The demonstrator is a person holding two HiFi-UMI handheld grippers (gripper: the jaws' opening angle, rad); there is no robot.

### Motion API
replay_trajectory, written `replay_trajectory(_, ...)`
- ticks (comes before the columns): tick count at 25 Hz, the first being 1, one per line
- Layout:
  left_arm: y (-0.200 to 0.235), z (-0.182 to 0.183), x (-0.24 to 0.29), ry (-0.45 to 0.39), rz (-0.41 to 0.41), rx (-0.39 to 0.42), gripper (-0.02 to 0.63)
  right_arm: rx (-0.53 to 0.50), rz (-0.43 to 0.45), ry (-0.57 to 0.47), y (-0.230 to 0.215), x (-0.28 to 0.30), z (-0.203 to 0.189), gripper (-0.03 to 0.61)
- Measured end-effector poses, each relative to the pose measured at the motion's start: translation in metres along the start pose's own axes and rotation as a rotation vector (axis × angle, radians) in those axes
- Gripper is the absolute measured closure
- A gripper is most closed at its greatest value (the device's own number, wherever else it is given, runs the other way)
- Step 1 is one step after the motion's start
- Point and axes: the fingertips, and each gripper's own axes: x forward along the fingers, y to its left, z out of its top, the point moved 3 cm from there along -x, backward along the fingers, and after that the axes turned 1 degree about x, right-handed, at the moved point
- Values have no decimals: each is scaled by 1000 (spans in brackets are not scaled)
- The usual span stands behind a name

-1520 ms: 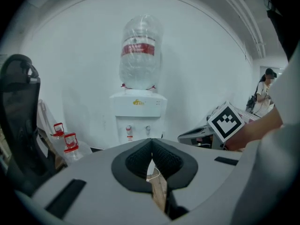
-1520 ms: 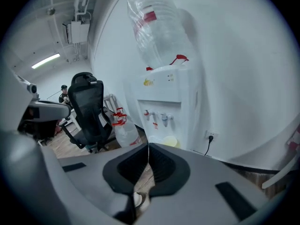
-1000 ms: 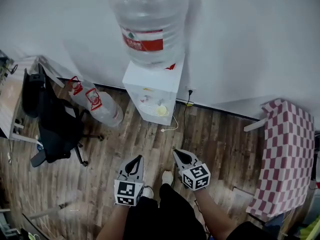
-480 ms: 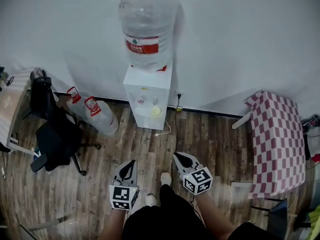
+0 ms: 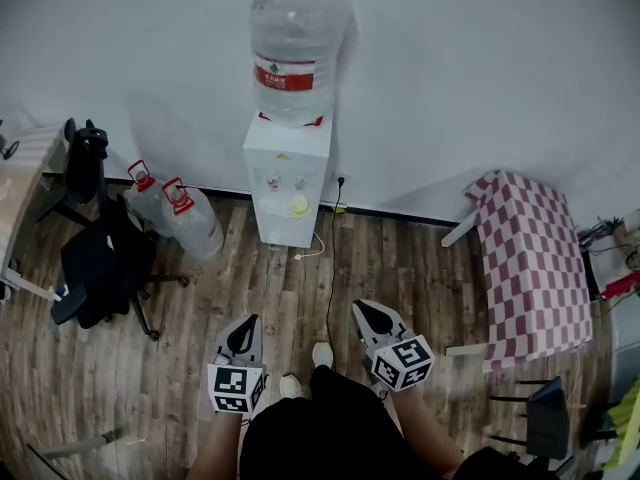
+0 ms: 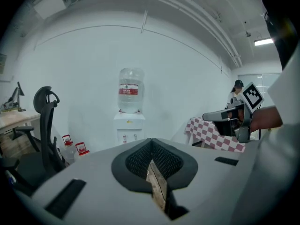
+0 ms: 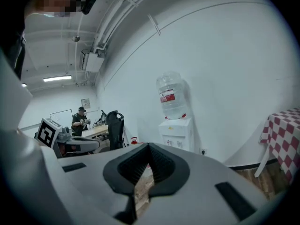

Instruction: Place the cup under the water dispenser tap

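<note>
Task judged complete or nearly so. Small yellow object, taken for the cup (image 5: 298,205) though too small to confirm, seated in recess of water dispenser (image 5: 288,168) below the taps, upper centre of head view. Well apart from both grippers, lower centre. On left gripper (image 5: 249,321), jaws pressed together, nothing between. On right gripper (image 5: 360,308), jaws likewise pressed together, empty, touching nothing. Remaining: only to verify cup alignment under tap.
</note>
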Motion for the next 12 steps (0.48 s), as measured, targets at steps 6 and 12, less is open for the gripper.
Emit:
replay_trajectory(6,-3,8,-7,-7,14,30,600,-20,-13,-52,-11,-17,18,557)
replay_trajectory(12,2,20,7,4,37,51,600,-30,13,-47,-22,-12,27,557)
